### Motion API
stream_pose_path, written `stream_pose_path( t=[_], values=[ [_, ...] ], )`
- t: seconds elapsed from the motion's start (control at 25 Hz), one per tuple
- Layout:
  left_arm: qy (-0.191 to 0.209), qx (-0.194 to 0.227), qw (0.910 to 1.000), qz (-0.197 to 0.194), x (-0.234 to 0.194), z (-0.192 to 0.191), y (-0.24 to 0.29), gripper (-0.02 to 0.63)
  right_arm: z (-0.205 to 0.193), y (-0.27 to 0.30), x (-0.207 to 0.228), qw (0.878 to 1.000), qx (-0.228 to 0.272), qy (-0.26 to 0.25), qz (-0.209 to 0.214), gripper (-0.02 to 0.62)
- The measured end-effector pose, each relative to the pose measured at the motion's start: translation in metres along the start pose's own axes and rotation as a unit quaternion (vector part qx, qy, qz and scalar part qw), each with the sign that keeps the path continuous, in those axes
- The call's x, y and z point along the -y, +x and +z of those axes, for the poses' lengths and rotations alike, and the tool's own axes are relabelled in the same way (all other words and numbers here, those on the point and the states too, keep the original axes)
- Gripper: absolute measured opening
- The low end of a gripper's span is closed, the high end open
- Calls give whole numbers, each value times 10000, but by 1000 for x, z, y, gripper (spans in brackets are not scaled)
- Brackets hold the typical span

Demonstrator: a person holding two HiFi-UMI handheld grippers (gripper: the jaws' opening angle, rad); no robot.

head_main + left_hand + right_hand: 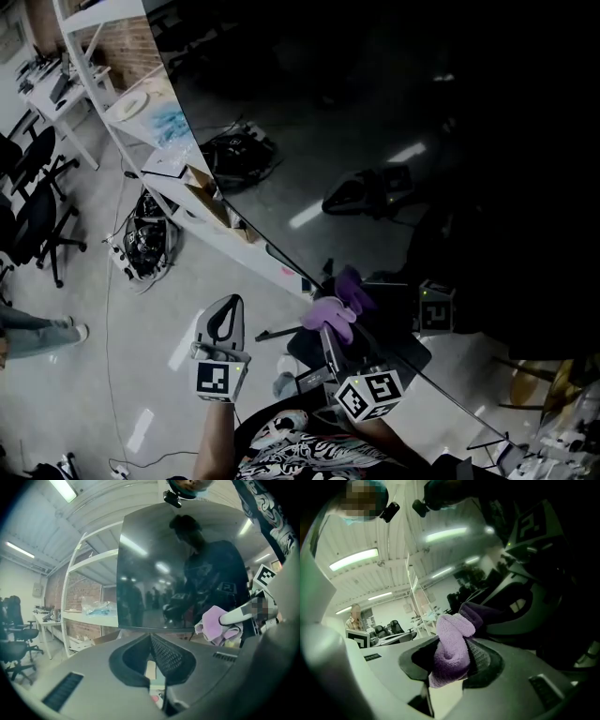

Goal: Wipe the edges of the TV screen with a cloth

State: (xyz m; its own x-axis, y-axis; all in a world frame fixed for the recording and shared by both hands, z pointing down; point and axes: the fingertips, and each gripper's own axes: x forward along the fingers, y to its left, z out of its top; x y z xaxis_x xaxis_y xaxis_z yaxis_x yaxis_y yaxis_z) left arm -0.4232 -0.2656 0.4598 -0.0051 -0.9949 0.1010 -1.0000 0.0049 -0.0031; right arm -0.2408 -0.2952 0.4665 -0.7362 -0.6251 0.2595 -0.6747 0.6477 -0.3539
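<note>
The TV screen [375, 112] is a big dark glossy panel; its lower edge runs diagonally down to the right in the head view. A lilac cloth [328, 314] is pressed against that edge, and a darker reflection of it shows in the glass. My right gripper [330, 326] is shut on the cloth [452, 648], which bulges out between the jaws [450, 654]. My left gripper [228, 305] hangs left of the screen over the floor, shut and holding nothing [151, 639]. Its view faces the screen [154, 573] and catches the cloth [215, 623] at right.
A white shelf frame [202, 187] with cardboard boxes stands along the TV's left side. A heap of cables [141, 239] lies on the floor beneath it. Black office chairs [33, 206] and a desk [56, 89] stand far left. A person's legs [28, 328] show at the left edge.
</note>
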Motion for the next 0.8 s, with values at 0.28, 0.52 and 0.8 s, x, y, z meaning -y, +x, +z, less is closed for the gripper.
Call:
stream_pose_path(
  t=[0.28,0.52,0.8],
  values=[
    [100,-113,9999,-6,-28,-2,17,17,1,20,-5,9998,1,-159,-85,161],
    [224,-56,9990,-374,-27,6,28,17,7,22,-13,9992,143,-337,-176,163],
    [140,401,9937,-1041,-54,27,49,17,7,29,-14,9952,536,-163,-806,163]
  ],
)
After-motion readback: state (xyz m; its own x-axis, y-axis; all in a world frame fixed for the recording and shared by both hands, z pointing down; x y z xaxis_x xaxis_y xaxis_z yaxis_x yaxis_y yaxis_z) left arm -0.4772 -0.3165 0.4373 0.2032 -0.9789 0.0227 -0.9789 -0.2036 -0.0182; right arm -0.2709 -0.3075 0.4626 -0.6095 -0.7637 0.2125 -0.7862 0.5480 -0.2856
